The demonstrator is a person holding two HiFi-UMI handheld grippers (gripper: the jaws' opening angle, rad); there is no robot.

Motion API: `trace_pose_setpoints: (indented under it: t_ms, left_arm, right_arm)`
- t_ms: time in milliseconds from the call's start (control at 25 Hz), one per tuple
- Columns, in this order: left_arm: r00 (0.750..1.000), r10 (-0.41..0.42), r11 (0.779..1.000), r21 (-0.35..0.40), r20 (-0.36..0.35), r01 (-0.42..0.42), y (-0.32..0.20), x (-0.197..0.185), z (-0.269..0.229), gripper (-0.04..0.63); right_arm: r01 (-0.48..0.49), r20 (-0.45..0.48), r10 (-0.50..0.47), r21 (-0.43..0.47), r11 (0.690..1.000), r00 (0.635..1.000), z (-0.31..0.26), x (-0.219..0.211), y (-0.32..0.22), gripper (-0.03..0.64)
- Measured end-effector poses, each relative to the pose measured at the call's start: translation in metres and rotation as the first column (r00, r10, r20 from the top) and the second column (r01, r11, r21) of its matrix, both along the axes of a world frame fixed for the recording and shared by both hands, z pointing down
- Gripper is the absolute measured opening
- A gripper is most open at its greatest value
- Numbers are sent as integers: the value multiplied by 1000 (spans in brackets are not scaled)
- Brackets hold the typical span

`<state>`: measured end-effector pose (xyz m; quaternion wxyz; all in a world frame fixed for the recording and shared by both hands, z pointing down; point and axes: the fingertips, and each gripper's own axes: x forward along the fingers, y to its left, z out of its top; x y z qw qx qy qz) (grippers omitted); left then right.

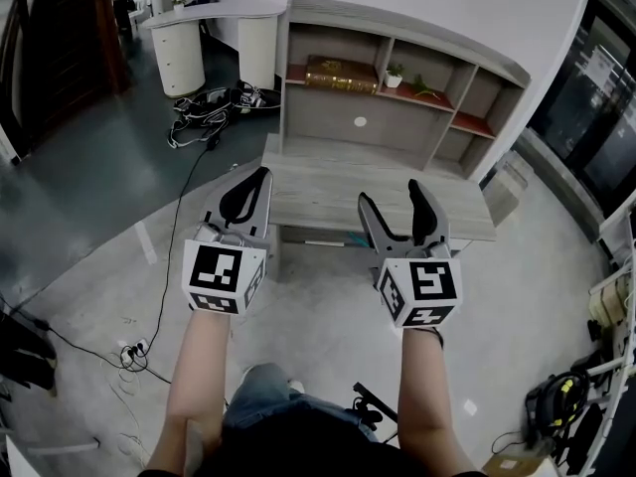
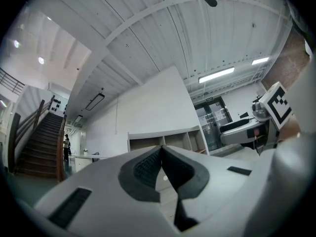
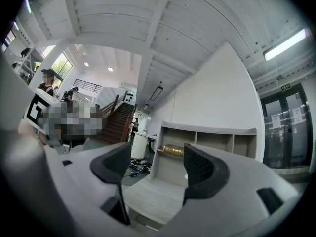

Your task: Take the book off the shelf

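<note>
On the far side of the room, against the white wall, stands a pale grey wooden desk with a shelf unit on top [image 1: 417, 117]. The thick gold-brown book [image 1: 341, 74] lies flat on the reddish board of the upper left compartment, and nothing touches it. A small green plant in a white pot [image 1: 395, 76] stands in the next compartment to the right, just beside the dividing wall.

The person stands in front of the desk and holds both tools out at about the same height, well apart from the shelf. The left gripper [image 1: 256, 182] has its two dark jaws pressed together, pad against pad, and nothing is between them (its own view shows only a thin line where they meet). The right gripper [image 1: 392, 195] has its jaws wide apart and they hold nothing. In the right gripper view the book [image 3: 174, 150] appears far away in the gap between the two black pads [image 3: 200, 169], and the bare desk top [image 1: 328, 192] lies below it.

To the left, on the dark floor, a heap of black cables [image 1: 214, 107] lies near a white rounded counter [image 1: 199, 28].
</note>
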<state>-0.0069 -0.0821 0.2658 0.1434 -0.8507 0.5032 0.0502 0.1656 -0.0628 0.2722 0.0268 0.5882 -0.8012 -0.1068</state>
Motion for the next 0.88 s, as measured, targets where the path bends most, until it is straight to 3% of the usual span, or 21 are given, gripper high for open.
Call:
trace_pose_setpoints:
  t_ms: [320,640,880]
  left_arm:
    - [1000,-6,1000,-9,-8,6,-44,4,7,12]
    - [1000,4,1000,-11,-17,-5,-119,0,9,12]
    - [999,26,1000,3,-24,-26,-201,-3,2,12]
  right_arm:
    - [2,-33,-1,38,999,999,8,5,-40,345]
    - [8,-21,-8,19,1000,1000,14,3,-113,345]
    - [-8,-125,16,66,998,992,5,-8,-190,345]
